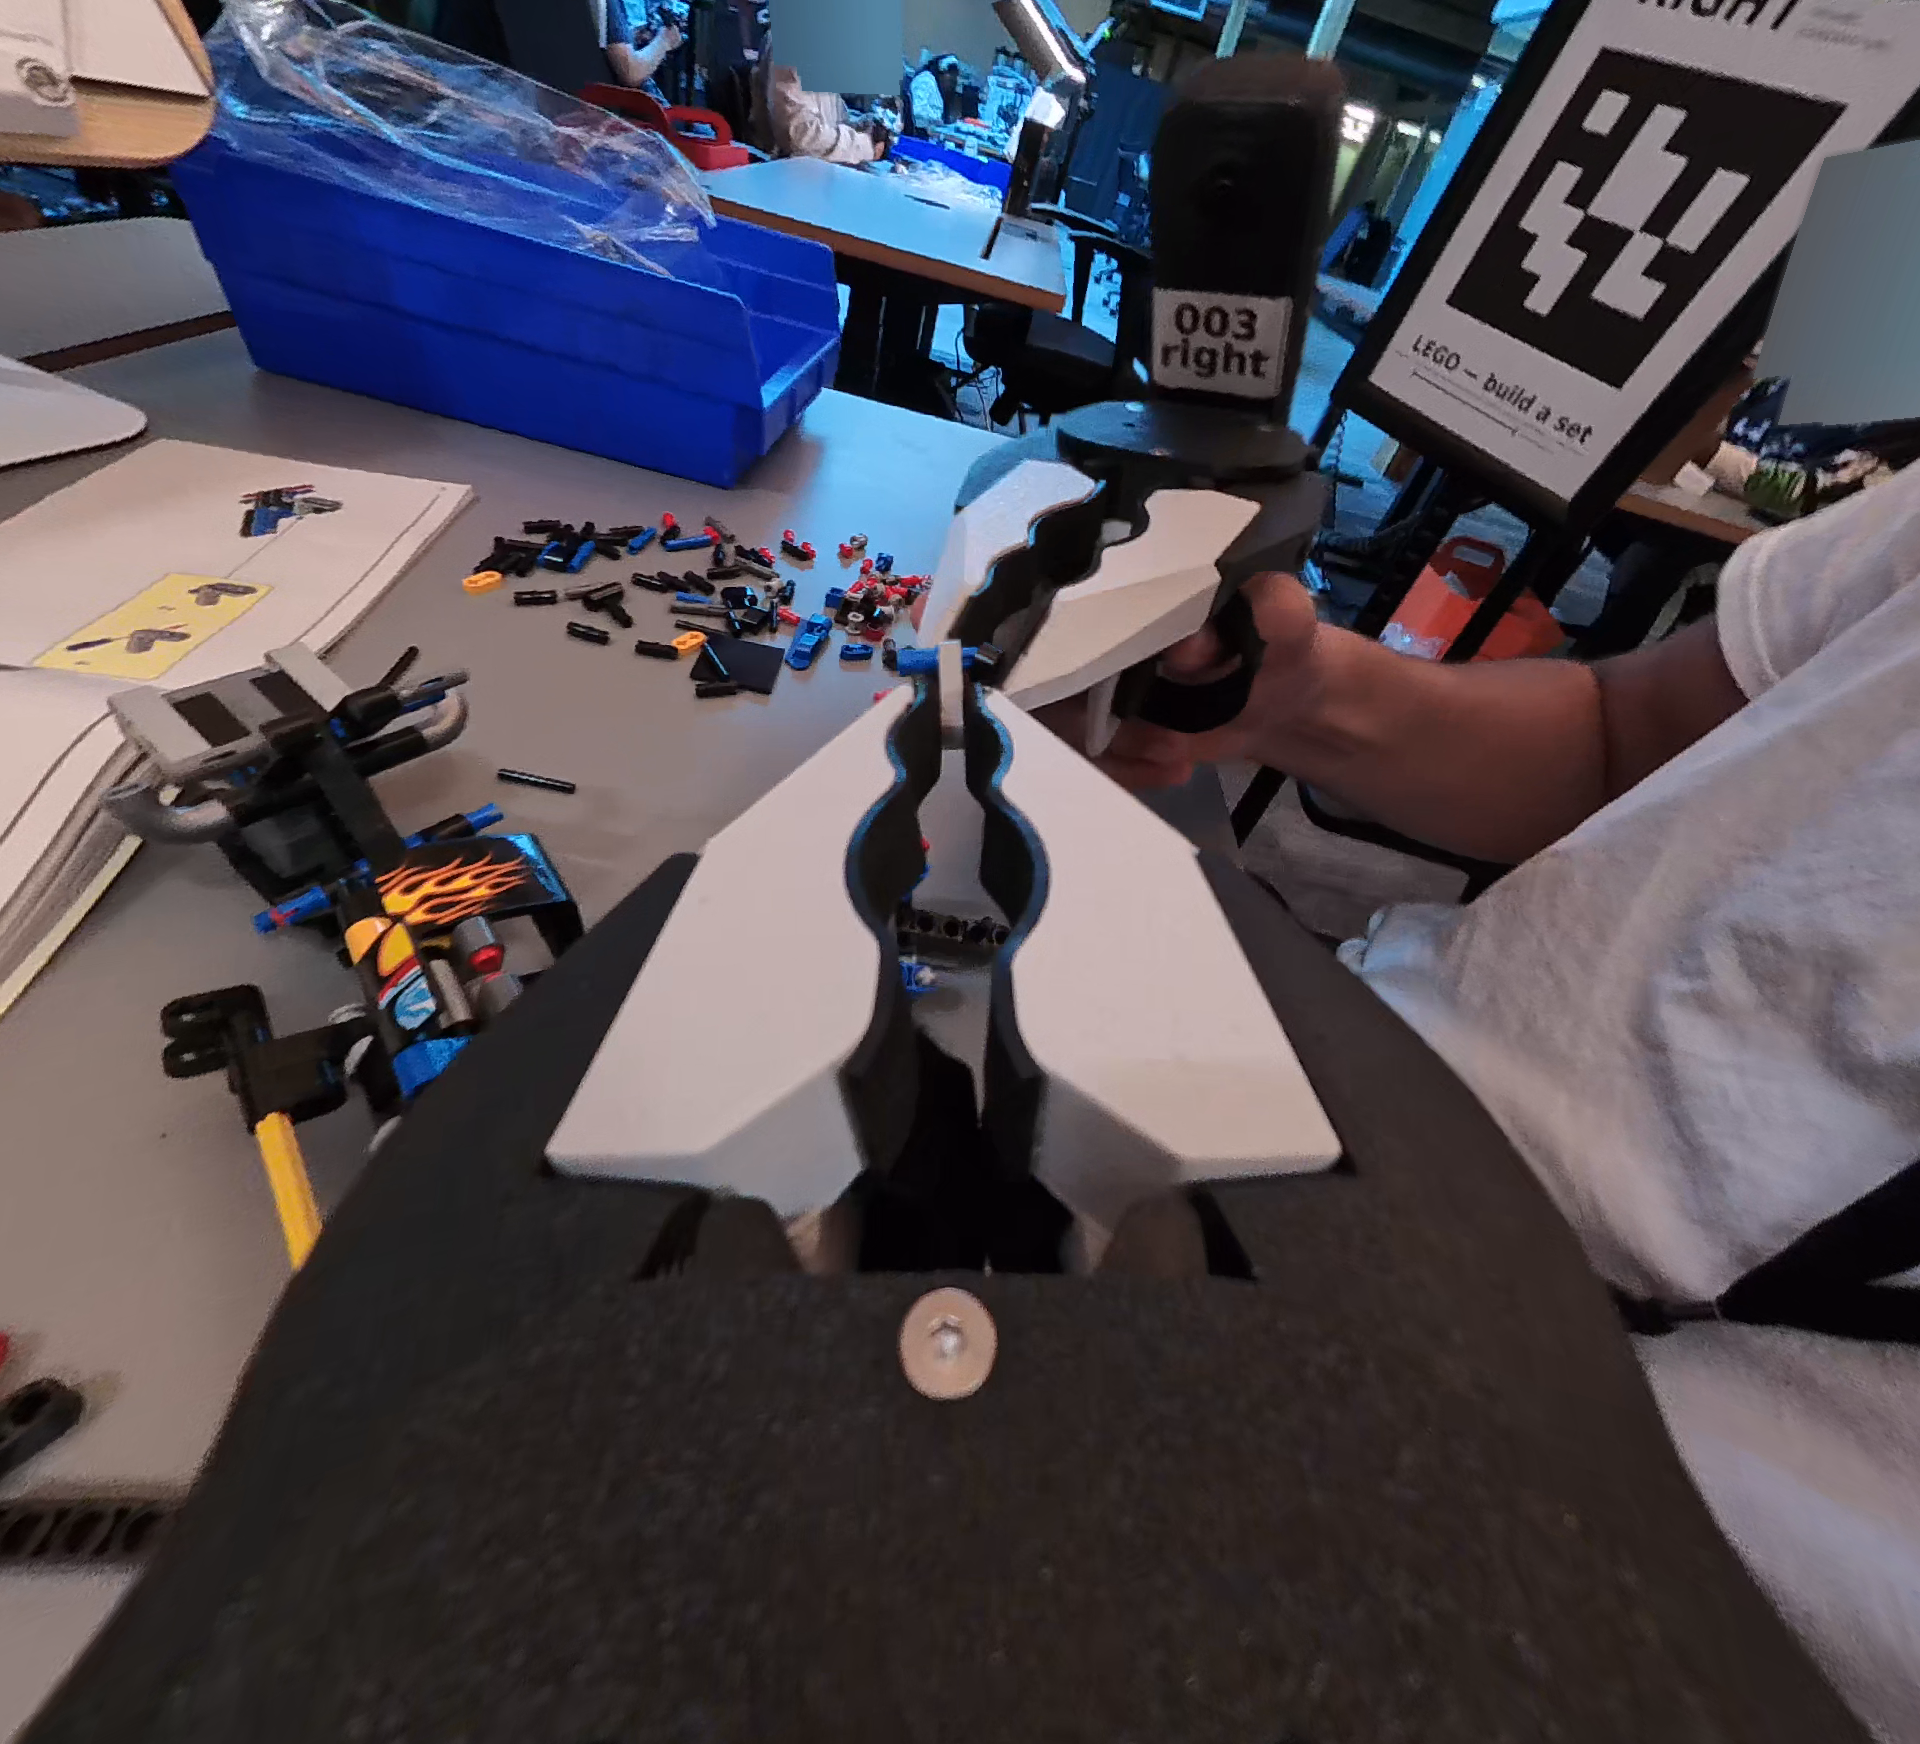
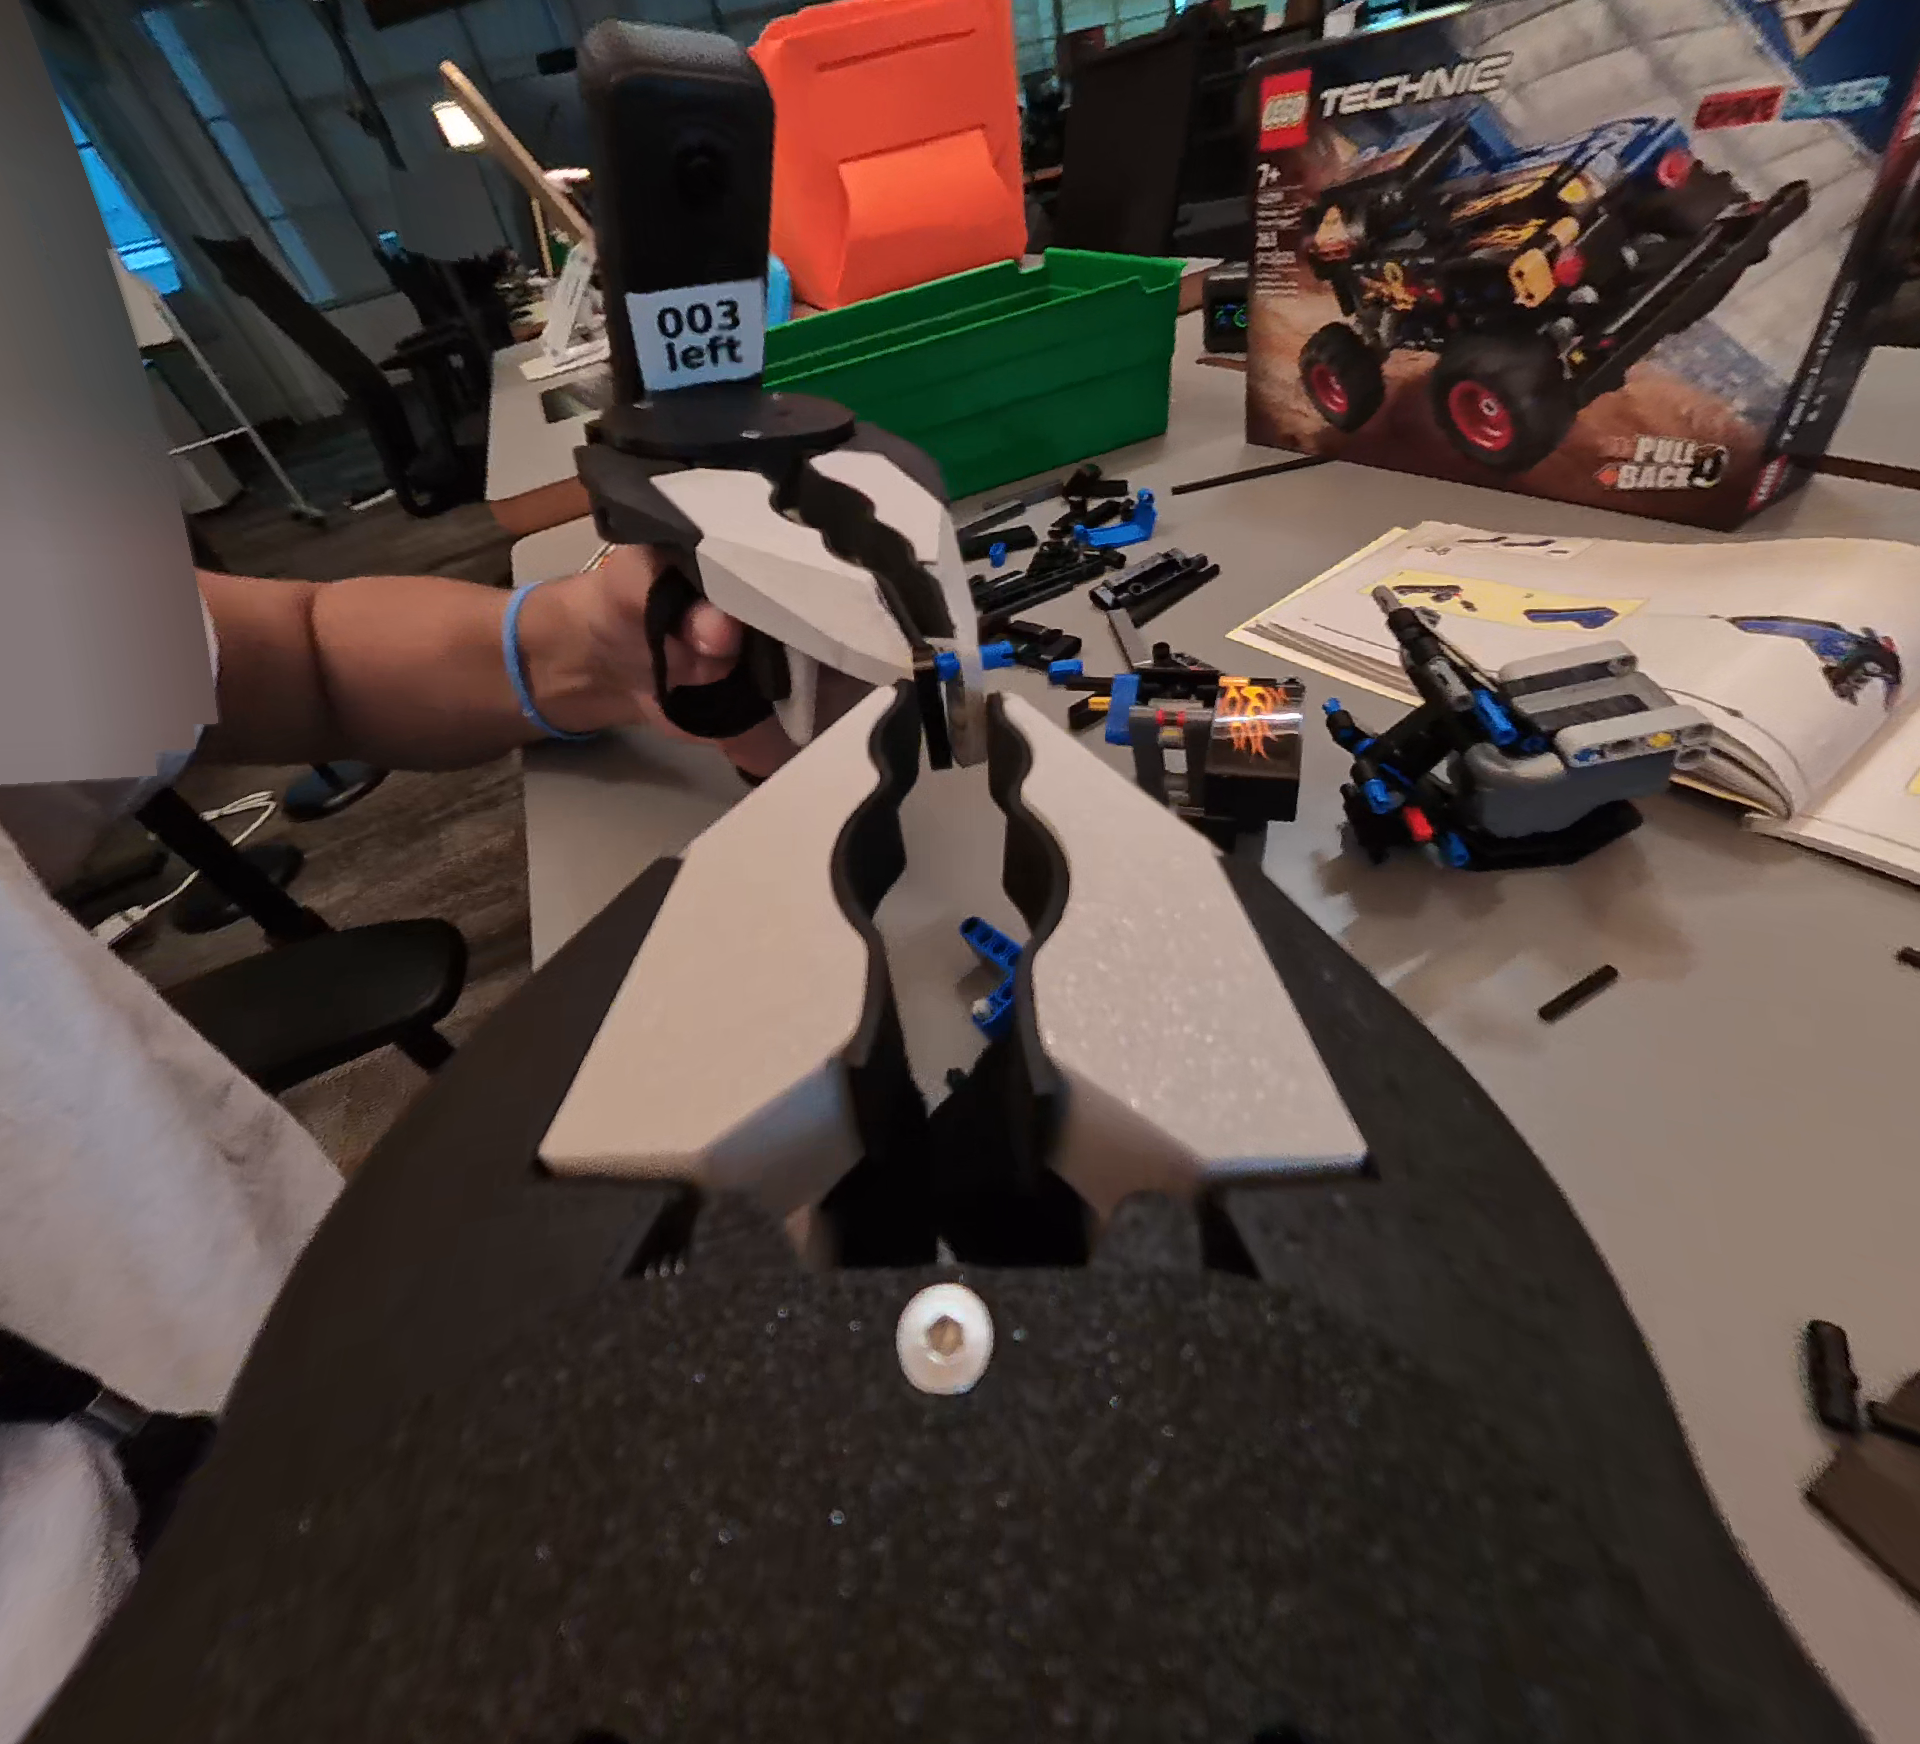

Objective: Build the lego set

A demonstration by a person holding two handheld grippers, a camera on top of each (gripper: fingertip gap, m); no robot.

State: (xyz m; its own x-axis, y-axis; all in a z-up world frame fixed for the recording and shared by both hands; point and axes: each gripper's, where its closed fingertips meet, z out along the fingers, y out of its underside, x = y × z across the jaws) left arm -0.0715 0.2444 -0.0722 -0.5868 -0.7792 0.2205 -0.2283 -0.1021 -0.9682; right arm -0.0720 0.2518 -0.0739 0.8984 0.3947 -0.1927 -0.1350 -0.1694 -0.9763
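Note:
My left gripper [image 1: 951, 702] is shut on a small flat grey piece [image 1: 951, 686] with blue pins through it, held up above the table edge. My right gripper [image 2: 951, 707] comes in from the opposite side and its narrow jaws close around the same grey piece [image 2: 968, 707]. Each gripper shows in the other's view: the right gripper [image 1: 982, 658] and the left gripper [image 2: 920, 655]. The partly built truck frame [image 1: 343, 821] with a flame panel lies on the table [image 1: 644, 759]; it also shows in the right wrist view [image 2: 1507, 749].
Loose black, blue and red pieces [image 1: 707, 593] are scattered behind the grippers. An open instruction booklet [image 2: 1558, 614], the set's box [image 2: 1558, 240], a green bin [image 2: 987, 364] and a blue bin [image 1: 520, 323] ring the work area. A blue bent beam [image 2: 992, 967] lies below my right fingers. Both grippers' tips are close together, under 4 cm apart.

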